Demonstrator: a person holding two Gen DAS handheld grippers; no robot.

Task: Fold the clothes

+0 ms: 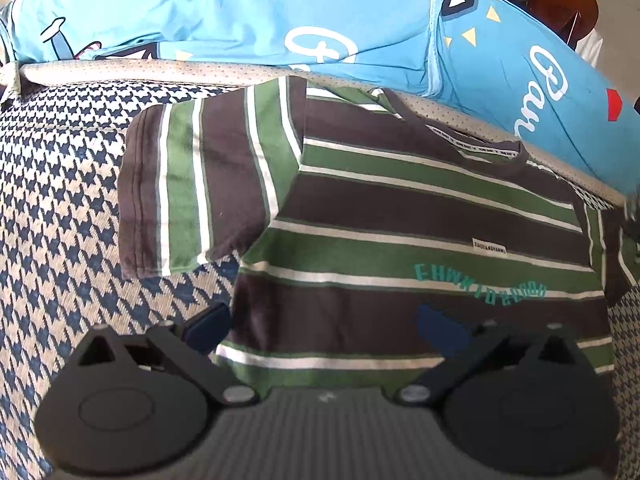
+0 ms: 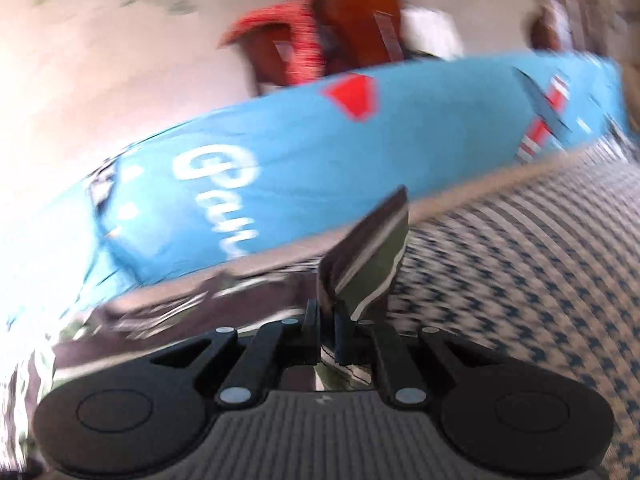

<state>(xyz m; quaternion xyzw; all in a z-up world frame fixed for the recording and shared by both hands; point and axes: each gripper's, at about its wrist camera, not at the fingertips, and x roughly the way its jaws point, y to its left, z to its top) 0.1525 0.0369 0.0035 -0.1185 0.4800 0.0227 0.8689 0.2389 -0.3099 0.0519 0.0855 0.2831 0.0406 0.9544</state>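
Striped T-shirt, mid-frame: right gripper clamped on its sleeve, best carried flat across the body; left gripper agape, empty.

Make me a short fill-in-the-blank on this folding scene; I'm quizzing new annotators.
1. The right gripper is shut on a fold of the ____ T-shirt.
2. The left gripper has its jaws ____.
3. Behind the T-shirt lies a ____ printed cloth.
4. The T-shirt lies on a ____-patterned cover.

Missing: striped; open; blue; houndstooth
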